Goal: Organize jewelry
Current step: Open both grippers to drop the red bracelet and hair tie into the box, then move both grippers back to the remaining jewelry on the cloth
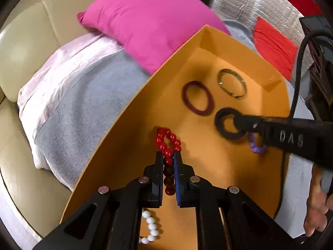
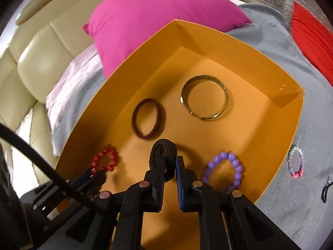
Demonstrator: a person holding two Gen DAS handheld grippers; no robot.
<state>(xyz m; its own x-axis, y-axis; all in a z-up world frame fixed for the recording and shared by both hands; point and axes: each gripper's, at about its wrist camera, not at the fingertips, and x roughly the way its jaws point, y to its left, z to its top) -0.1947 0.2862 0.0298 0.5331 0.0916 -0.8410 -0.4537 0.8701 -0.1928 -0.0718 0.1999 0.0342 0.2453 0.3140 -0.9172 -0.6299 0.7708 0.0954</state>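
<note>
An orange box [image 1: 129, 112] [image 2: 291, 125] lies on a grey blanket. My left gripper [image 1: 168, 156] is shut on a red bead bracelet [image 1: 166, 141], held inside the box; it shows in the right wrist view [image 2: 105, 159]. My right gripper [image 2: 169, 160] is shut on a black hair tie [image 2: 164, 148], held over the box floor; it shows in the left wrist view [image 1: 225, 125]. On the box floor lie a maroon hair tie [image 2: 147, 121], a metal bangle [image 2: 205, 98] and a purple bead bracelet [image 2: 225, 169]. A white bead bracelet [image 1: 150, 226] lies under my left gripper.
A pink pillow [image 2: 158, 18] lies behind the box against a beige sofa [image 2: 41, 62]. A red cloth [image 2: 312, 48] lies at the right. A pink and clear bead bracelet [image 2: 296, 162] and a black tie [image 2: 326, 189] lie on the blanket [image 2: 291, 208] right of the box.
</note>
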